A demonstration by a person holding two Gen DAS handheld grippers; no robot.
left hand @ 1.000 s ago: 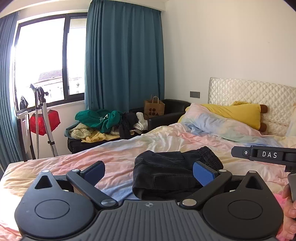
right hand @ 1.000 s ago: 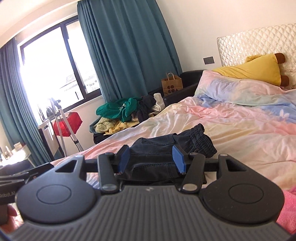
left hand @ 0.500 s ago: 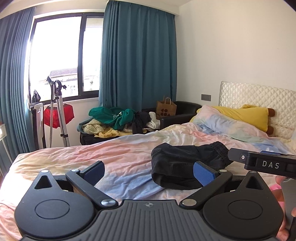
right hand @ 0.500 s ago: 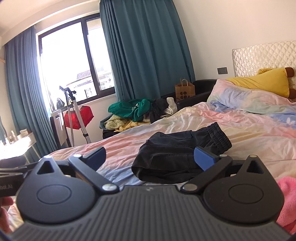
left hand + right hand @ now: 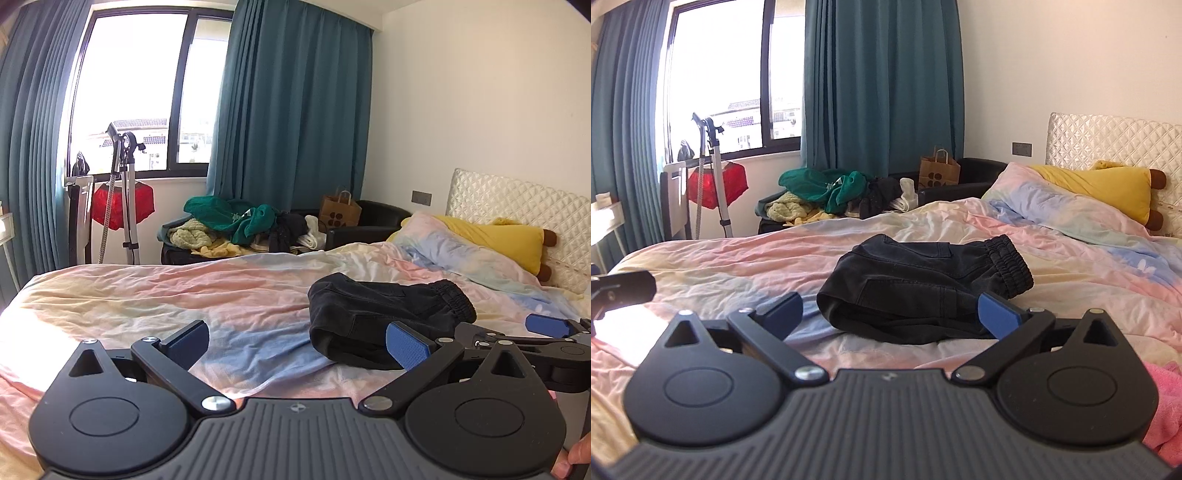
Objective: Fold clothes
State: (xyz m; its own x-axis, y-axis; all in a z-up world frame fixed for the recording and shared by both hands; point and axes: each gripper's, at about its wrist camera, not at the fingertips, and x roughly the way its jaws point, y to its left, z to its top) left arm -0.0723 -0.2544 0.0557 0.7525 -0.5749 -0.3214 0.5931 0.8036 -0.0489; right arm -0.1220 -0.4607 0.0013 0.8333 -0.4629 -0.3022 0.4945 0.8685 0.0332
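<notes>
Fingers (image 5: 406, 345) of left gripper (image 5: 297, 339) spread wide, holding nothing; right gripper (image 5: 890, 312) likewise agape, empty; both hang above bed (image 5: 738, 258), short of garment. Black trousers (image 5: 923, 288) lie folded in compact bundle mid-bed, elastic cuff (image 5: 1012, 266) toward pillow (image 5: 1052, 206). Judgement: soft, light, limp cloth; thick layered folds may slip apart; pinch at folded edge nearest fingers. Brown paper bag (image 5: 940, 170) on armchair; contents unseen.
</notes>
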